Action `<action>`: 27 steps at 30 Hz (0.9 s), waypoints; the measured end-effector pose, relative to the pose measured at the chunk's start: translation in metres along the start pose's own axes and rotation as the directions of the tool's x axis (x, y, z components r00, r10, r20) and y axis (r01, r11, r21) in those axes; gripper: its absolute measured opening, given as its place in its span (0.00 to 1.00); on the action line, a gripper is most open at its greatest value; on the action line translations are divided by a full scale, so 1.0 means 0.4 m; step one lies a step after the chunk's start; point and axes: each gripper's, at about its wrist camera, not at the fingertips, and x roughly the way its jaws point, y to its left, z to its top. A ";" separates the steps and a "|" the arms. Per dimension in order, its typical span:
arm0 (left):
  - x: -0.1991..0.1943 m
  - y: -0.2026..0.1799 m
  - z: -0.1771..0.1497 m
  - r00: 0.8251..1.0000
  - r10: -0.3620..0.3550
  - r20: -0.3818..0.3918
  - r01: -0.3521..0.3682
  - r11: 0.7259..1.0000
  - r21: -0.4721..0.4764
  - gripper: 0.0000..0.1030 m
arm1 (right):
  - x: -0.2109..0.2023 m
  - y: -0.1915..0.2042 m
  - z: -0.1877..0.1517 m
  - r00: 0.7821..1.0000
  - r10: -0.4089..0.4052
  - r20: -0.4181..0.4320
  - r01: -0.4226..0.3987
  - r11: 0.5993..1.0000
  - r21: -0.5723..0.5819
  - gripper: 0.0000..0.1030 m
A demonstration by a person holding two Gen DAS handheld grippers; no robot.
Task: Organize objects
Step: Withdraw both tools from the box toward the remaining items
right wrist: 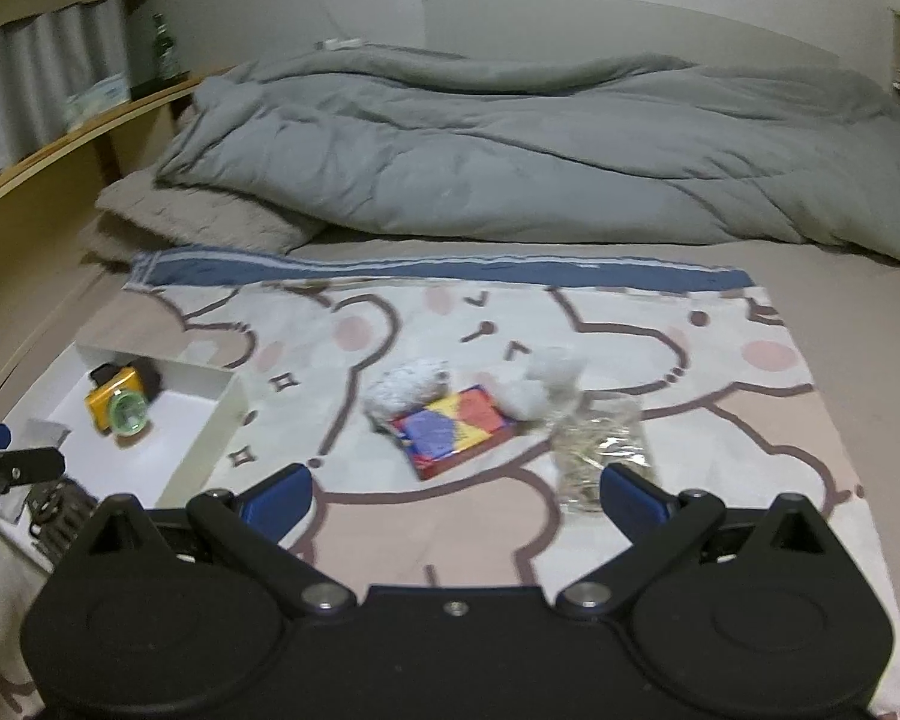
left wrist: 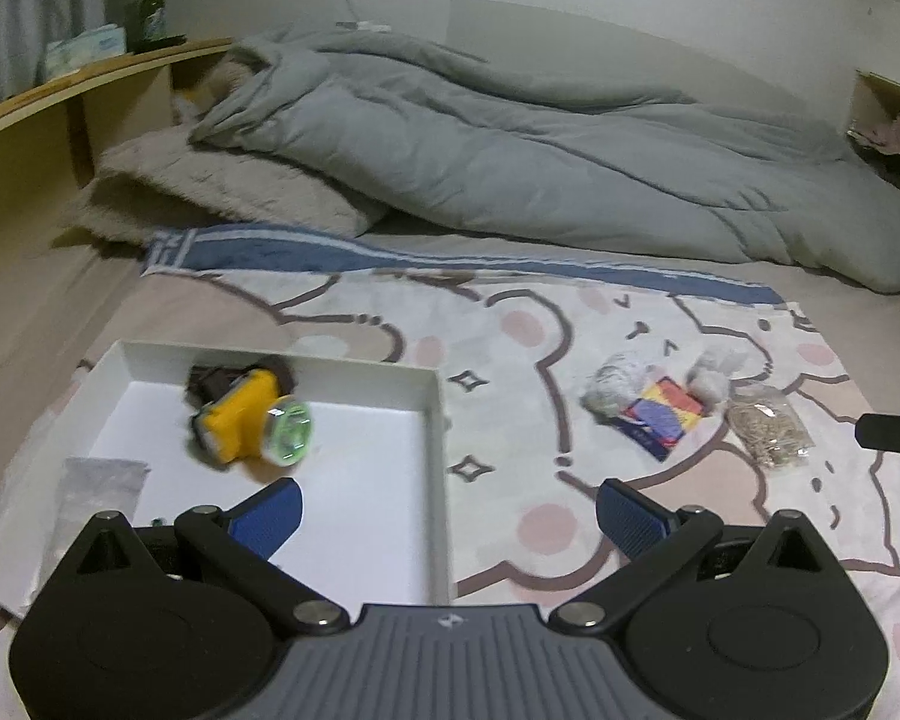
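A white tray [left wrist: 438, 420] lies on the patterned blanket and holds a yellow headlamp [left wrist: 246, 420] with a dark strap and a small clear bag [left wrist: 99, 480]. My left gripper [left wrist: 450, 516] hovers open over the tray's right wall, nothing between its blue fingers [left wrist: 267, 516]. To the right lie a colourful card box [left wrist: 663, 414], two white fluffy items [left wrist: 615, 384] and a clear bag of tan bits [left wrist: 768, 432]. My right gripper [right wrist: 456, 495] is open just short of the card box [right wrist: 453, 429] and the tan bag [right wrist: 600, 450]. The tray [right wrist: 210, 414] sits at its left.
A grey duvet [left wrist: 510, 144] and a beige fluffy pillow [left wrist: 222, 192] fill the back of the bed. A wooden headboard shelf [left wrist: 60, 96] on the left carries a green bottle [left wrist: 153, 6] and a tissue pack. Bare blanket [right wrist: 720, 420] stretches right of the objects.
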 end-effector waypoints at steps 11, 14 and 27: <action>0.037 -0.112 0.020 0.998 -0.048 0.038 0.046 0.998 0.049 1.00 | 0.010 -0.105 -0.019 0.997 -0.071 0.022 0.070 0.996 0.050 1.00; 0.052 -0.134 0.020 0.998 -0.049 0.048 0.047 0.997 0.053 1.00 | 0.023 -0.125 -0.024 0.995 -0.100 0.025 0.099 0.994 0.056 1.00; 0.118 -0.192 -0.010 0.992 -0.115 0.045 0.110 0.989 0.094 1.00 | 0.091 -0.201 -0.009 0.972 -0.214 0.099 0.194 0.965 0.177 1.00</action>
